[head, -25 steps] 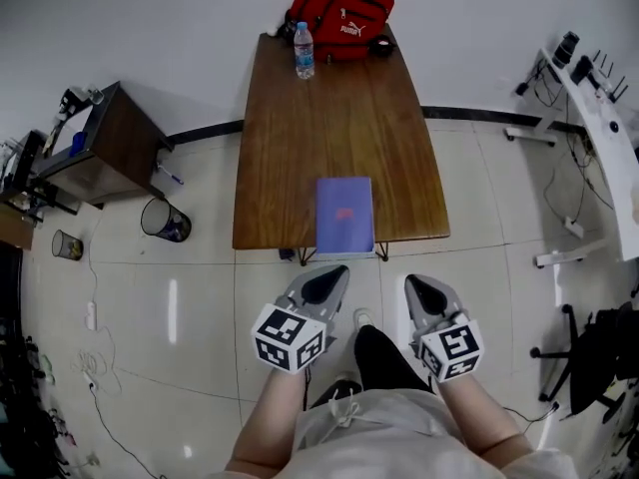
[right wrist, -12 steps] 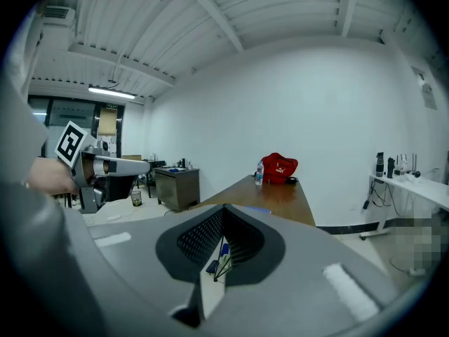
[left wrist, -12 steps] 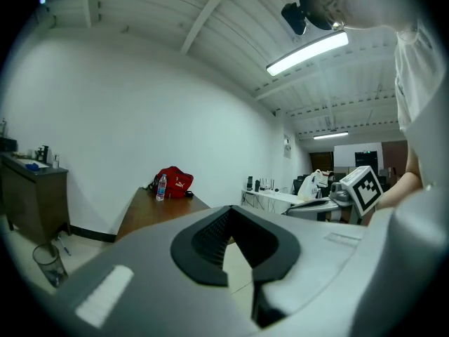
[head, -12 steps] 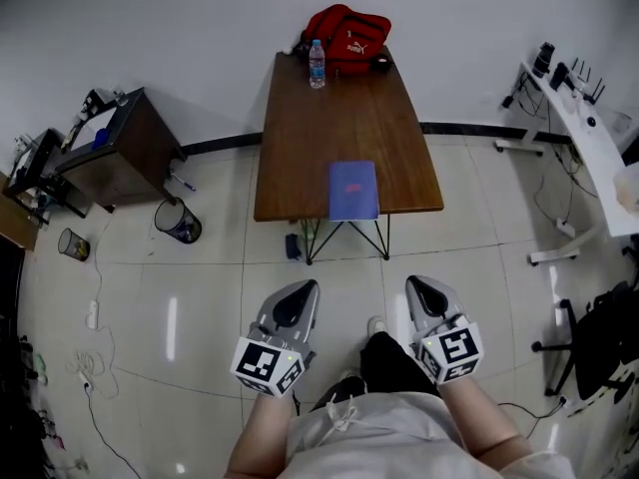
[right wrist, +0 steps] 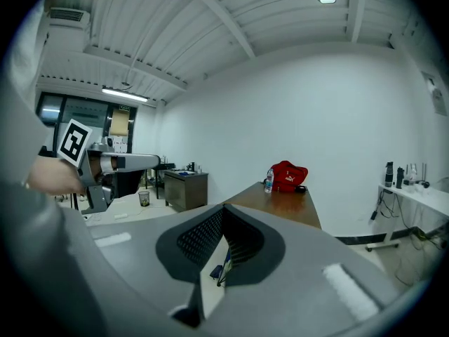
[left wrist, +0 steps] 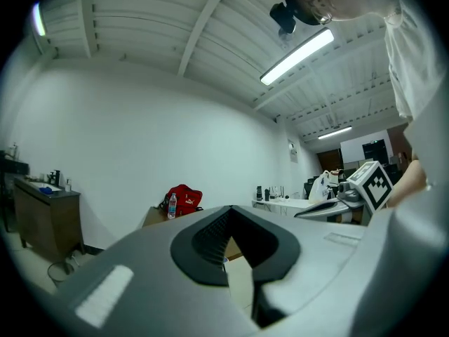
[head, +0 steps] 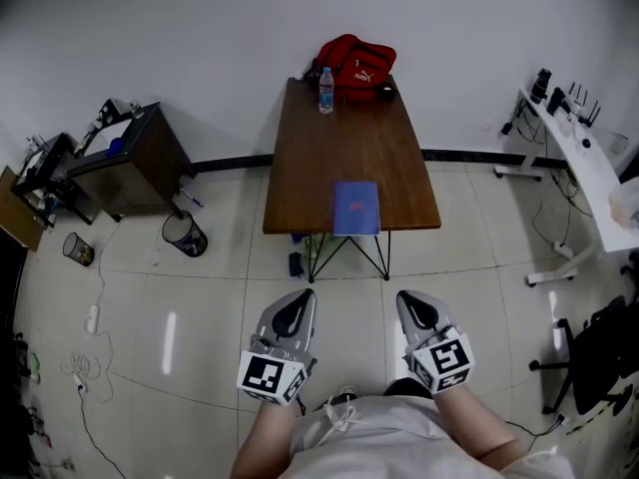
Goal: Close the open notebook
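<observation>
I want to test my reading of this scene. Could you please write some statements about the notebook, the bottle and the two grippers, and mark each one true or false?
1. The notebook lies closed at the near edge of the table. True.
2. The water bottle stands right beside the notebook. False: it stands at the far end of the table, next to the red bag.
3. The left gripper holds the notebook. False: it is over the floor, short of the table, jaws together on nothing.
4. The right gripper is also short of the table. True.
5. A waste bin stands on the floor to the left of the table. True.
</observation>
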